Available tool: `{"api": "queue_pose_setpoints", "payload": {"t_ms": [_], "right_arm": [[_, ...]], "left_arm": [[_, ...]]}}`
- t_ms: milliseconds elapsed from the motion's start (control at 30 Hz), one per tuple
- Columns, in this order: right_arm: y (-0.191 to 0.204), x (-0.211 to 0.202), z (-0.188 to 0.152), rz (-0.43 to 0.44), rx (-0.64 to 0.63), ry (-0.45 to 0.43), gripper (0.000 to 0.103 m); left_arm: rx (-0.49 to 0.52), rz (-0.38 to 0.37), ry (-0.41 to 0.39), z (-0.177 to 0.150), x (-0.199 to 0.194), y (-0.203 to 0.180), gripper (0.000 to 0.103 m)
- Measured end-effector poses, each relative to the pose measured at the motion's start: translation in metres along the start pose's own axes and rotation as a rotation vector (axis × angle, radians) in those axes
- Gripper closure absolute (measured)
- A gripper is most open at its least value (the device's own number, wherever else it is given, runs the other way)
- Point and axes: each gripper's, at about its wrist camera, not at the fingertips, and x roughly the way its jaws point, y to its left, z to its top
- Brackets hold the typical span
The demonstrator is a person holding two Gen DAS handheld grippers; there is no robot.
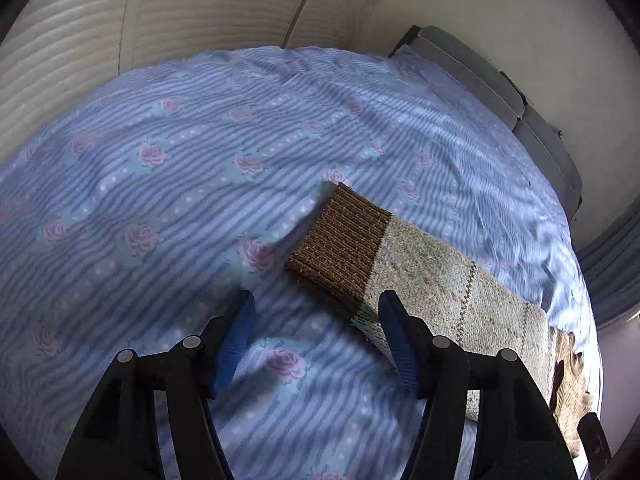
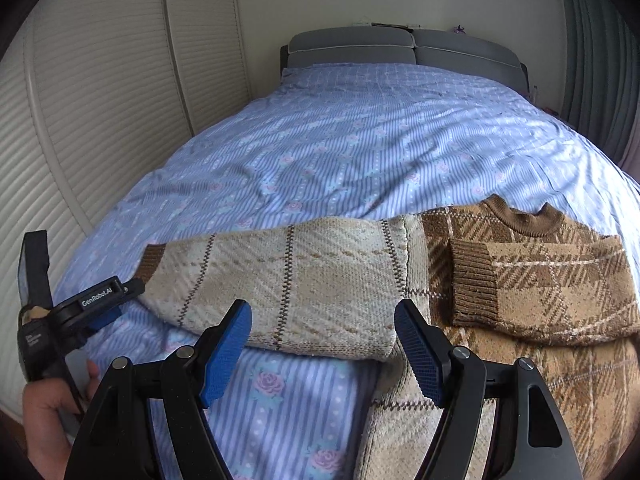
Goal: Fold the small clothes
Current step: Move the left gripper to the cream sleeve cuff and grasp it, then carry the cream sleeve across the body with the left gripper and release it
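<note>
While the sweater (image 2: 500,280) lay flat on the bed (image 2: 360,140), both tools hung over its near edge with nothing in them.

Sweater: brown-and-cream plaid knit, spread on the near right part of the bed, collar (image 2: 524,220) toward the far side.
Left sleeve (image 2: 288,280): stretched out to the left across the bedding, pale inner side up, its brown ribbed cuff (image 1: 340,236) at the left end.
Right sleeve (image 2: 560,280): folded in over the chest, ribbed cuff (image 2: 474,280) lying near the body's middle.
Left hand-held gripper (image 1: 316,344): released, blue pads (image 1: 234,344) well apart and empty; one pad over bare bedding, the other over the left sleeve's near edge just short of the cuff. I could not tell whether that pad touched the knit.
Right hand-held gripper (image 2: 322,348): released, jaws wide, nothing between them; it hung above the near edge of the left sleeve where that joined the body.
Hand (image 2: 44,420): seen at the near left in the right wrist view, wrapped round the left tool's handle.
Bedding: blue striped, pink roses, lightly wrinkled.
Headboard (image 2: 404,46): grey, padded, at the far end.
Doors (image 2: 100,120): cream, slatted, along the left.
</note>
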Motion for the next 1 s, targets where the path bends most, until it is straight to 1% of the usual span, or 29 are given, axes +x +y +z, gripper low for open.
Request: {"api": "queue_pose_setpoints", "payload": {"t_ms": [100,133,200,267,300,333,400,567,700,833,1000], "right_arm": [[0.0,0.005,0.0,-0.005,0.005,0.009,0.029],[-0.001,0.006,0.0,-0.007,0.006,0.009,0.029],[-0.001,0.006,-0.001,-0.009,0.005,0.009,0.029],[-0.002,0.007,-0.001,-0.015,0.003,0.01,0.029],[-0.002,0.008,-0.002,-0.018,0.004,0.011,0.029],[-0.004,0.008,-0.002,-0.02,0.005,0.013,0.029],[-0.007,0.008,-0.002,-0.026,0.007,0.016,0.029],[-0.027,-0.002,0.001,-0.04,0.042,0.01,0.029],[-0.05,-0.018,0.007,-0.055,0.073,-0.01,0.029],[-0.078,-0.042,0.012,-0.077,0.1,-0.047,0.029],[-0.125,-0.078,0.016,-0.119,0.148,-0.1,0.029]], "left_arm": [[-0.014,0.015,-0.028,0.0,0.004,0.002,0.052],[-0.018,0.016,-0.032,0.0,0.006,0.002,0.055],[-0.034,0.012,-0.034,0.003,0.01,0.003,0.059],[-0.056,-0.002,-0.035,0.008,0.013,0.004,0.069],[-0.07,-0.009,-0.031,0.01,0.015,0.005,0.078],[-0.083,-0.011,-0.03,0.013,0.015,0.006,0.083],[-0.096,-0.027,-0.04,0.016,0.012,0.006,0.091],[-0.063,-0.041,-0.085,0.021,-0.011,-0.008,0.093],[-0.003,-0.032,-0.137,0.023,-0.039,-0.032,0.093],[0.086,-0.043,-0.184,0.021,-0.069,-0.072,0.093],[0.192,-0.092,-0.221,0.011,-0.098,-0.137,0.093]]}}
